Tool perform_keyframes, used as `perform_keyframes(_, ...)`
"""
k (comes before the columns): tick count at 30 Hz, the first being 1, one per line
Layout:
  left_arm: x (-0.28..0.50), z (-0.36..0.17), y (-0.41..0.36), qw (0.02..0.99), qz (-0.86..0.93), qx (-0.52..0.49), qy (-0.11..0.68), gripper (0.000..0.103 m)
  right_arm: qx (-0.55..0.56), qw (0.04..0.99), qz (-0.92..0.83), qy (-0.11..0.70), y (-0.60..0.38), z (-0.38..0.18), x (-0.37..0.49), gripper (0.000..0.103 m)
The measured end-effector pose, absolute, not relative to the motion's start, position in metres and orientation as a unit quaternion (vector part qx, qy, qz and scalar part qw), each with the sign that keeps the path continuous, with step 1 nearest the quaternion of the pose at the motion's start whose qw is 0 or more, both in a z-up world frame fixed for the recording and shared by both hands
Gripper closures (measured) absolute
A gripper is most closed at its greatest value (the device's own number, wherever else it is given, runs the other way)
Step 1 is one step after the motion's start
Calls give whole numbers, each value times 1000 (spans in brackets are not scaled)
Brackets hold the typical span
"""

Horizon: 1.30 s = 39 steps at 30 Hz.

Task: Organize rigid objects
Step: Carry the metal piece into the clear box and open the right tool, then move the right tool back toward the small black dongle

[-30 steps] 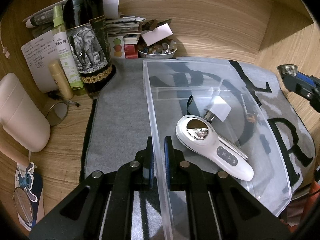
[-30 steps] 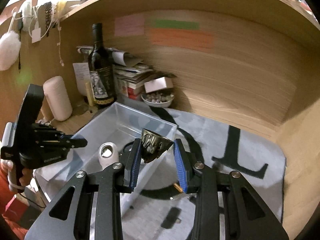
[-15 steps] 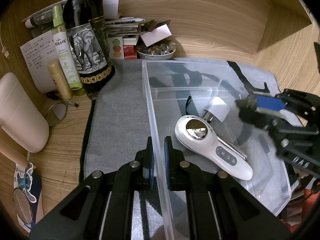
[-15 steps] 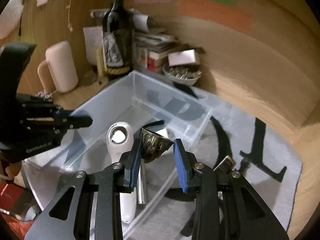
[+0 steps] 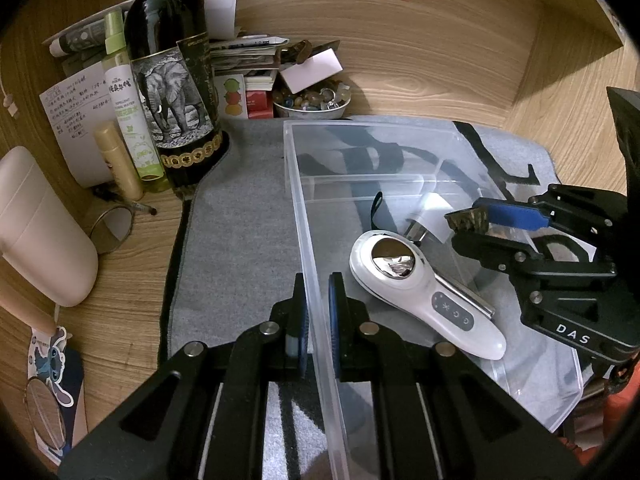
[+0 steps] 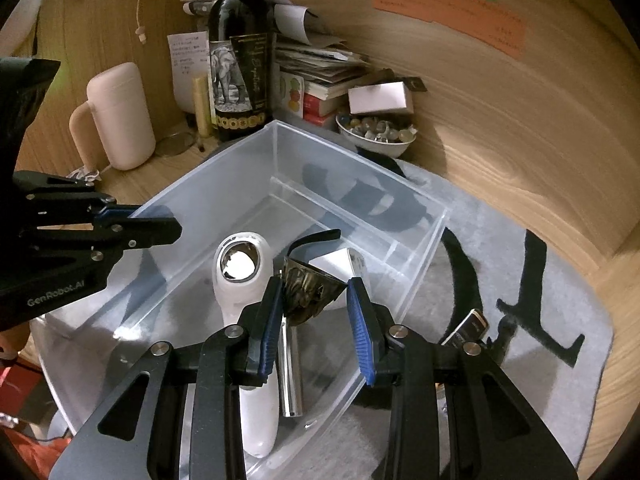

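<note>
A clear plastic bin [image 5: 362, 126] stands on a grey mat. My left gripper [image 5: 318, 304] is shut on its near side wall, one finger inside and one outside. In the bin lie a white handheld device [image 5: 424, 300] with a shiny round head, a silver metal tube [image 6: 290, 368], a small white block [image 5: 434, 208] and a black strap. My right gripper [image 6: 314, 312] is shut on a dark bronze cone-shaped cup [image 6: 310, 292] and hangs above the bin's inside, over the device and the tube. The left wrist view shows the cup [image 5: 466, 219] near the bin's right wall.
An elephant-label wine bottle [image 5: 172, 80], a green spray bottle [image 5: 128, 96], a pink mug [image 6: 120, 116], a bowl of stones [image 6: 376, 134] and stacked books crowd the back corner. A lighter [image 6: 466, 326] lies on the mat [image 5: 240, 220] right of the bin. Wooden walls close the back and right.
My right gripper has come down and leftward with the cup, from beside the bin to over its inside. The left gripper has stayed on the bin wall.
</note>
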<state>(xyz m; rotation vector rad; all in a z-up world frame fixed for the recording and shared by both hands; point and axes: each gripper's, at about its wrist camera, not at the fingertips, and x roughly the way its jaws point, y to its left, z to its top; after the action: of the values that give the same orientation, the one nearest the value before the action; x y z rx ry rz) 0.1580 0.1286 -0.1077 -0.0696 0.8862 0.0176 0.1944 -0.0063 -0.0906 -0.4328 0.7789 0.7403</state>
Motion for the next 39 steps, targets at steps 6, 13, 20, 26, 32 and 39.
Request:
perform_keyframes(6,158,-108,129,903,8,-33,429,94,-202,841,350,361,-9,-85,192,64)
perform_keyframes(13,157,-108,130,903,8,-34,429,94,-183,858,344,334,-24,-61,187,57)
perform_keyframes(20,157,-108,129,903,8,-33,429,94,-158,885,317,302,-55,-31,186,56)
perform_keyframes(26,157,-108,130,903,8,-33,429,94,-152,899,287,293,-83,-22,183,56)
perform_keyframes(32,157,-108,131,903,8,-33,429,94,-158,892,270,326,-100,-46,181,56)
perform_keyframes(39,155,-108,136,902,10,-30,430,94,-156,871,266,383,-109,-87,179,56)
